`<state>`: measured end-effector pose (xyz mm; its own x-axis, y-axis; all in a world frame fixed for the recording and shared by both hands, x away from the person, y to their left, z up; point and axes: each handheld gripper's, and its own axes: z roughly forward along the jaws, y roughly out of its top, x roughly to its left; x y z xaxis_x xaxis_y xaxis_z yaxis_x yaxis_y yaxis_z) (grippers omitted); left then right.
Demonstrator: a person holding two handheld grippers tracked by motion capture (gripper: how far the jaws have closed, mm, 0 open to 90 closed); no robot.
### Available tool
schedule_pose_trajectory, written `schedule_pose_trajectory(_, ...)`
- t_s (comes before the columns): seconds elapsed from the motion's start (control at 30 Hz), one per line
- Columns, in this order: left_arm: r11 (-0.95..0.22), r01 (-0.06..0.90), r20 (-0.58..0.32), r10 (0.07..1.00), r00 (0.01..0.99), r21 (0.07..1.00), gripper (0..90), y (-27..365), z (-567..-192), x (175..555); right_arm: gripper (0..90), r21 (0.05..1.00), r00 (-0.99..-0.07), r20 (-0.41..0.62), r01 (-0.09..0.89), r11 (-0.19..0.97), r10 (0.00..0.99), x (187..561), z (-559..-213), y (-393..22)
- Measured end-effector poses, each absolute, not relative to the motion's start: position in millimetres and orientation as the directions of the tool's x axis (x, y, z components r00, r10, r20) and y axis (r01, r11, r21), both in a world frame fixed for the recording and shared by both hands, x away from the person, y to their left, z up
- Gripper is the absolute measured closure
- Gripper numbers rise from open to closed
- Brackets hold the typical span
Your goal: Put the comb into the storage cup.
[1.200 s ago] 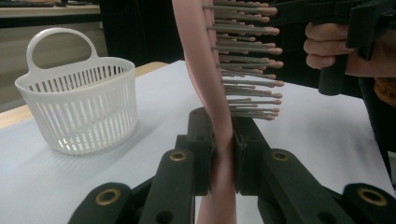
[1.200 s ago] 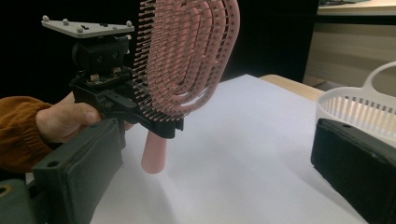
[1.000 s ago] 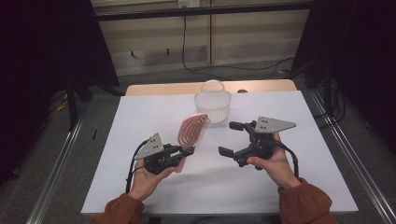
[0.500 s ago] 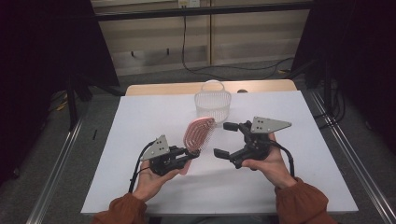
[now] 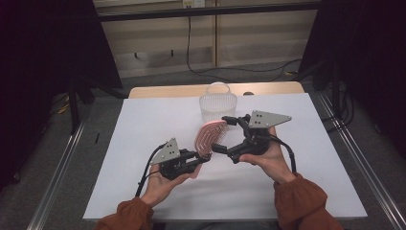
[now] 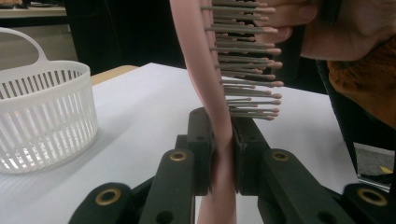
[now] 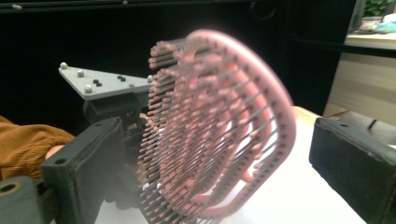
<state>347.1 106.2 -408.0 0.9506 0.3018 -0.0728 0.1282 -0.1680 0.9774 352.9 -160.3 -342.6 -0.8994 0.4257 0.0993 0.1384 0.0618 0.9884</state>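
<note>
Between right tongs (image 5: 224, 133), brush (image 5: 210, 135); handle clamped by left tongs (image 5: 205, 158).

Basket (image 5: 218, 108) blocks the far side — near table (image 5: 143, 124) free.

Left gripper (image 5: 203, 158) clamped shut, right gripper (image 5: 220, 134) jaws spread wide, facing each other

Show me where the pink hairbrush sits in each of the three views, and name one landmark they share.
High view: the pink hairbrush stands at table centre, between both grippers.
Left gripper view: it rises upper centre, its neck pinched between that gripper's jaws, bristles pointing right.
Right gripper view: its bristled head sits mid-frame between two open jaws.
Shared landmark: the white table, also and.
</note>
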Motion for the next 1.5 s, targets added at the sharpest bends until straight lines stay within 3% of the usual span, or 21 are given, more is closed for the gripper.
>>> schedule_pose_trajectory(0.3, -0.164, 0.128, -0.080, 0.274, 0.958, 0.978, 80.0, 105.2, -409.8, 347.8, 9.3, 0.989, -0.917, 0.114, 0.142, 0.047, 0.382, 355.2, -348.2, -158.8)
schedule_pose_trajectory(0.73, -0.172, 0.134, -0.093, 0.227, 0.969, 0.976, 80.1, 101.0, -413.3, 347.5, 33.9, 0.989, -0.940, 0.132, 0.147, 0.026, 0.315, 357.9, -352.8, -158.5)
schedule_pose_trajectory(1.03, -0.168, 0.144, -0.108, 0.202, 0.973, 0.975, 80.1, 99.9, -413.8, 346.1, 37.9, 0.989, -0.949, 0.140, 0.149, 0.012, 0.282, 358.3, -353.5, -158.8)
schedule_pose_trajectory(1.23, -0.175, 0.140, -0.108, 0.185, 0.977, 0.975, 80.1, 98.8, -413.9, 345.5, 35.4, 0.990, -0.952, 0.132, 0.141, 0.014, 0.276, 357.4, -352.7, -158.2)
schedule_pose_trajectory(1.3, -0.179, 0.142, -0.109, 0.181, 0.977, 0.974, 80.1, 98.4, -414.3, 345.4, 41.1, 0.990, -0.955, 0.134, 0.143, 0.015, 0.264, 357.3, -352.9, -157.8)
schedule_pose_trajectory(1.5, -0.190, 0.137, -0.104, 0.169, 0.980, 0.972, 80.1, 97.0, -414.8, 344.5, 47.5, 0.987, -0.960, 0.154, 0.162, 0.012, 0.235, 358.1, -353.8, -158.1)
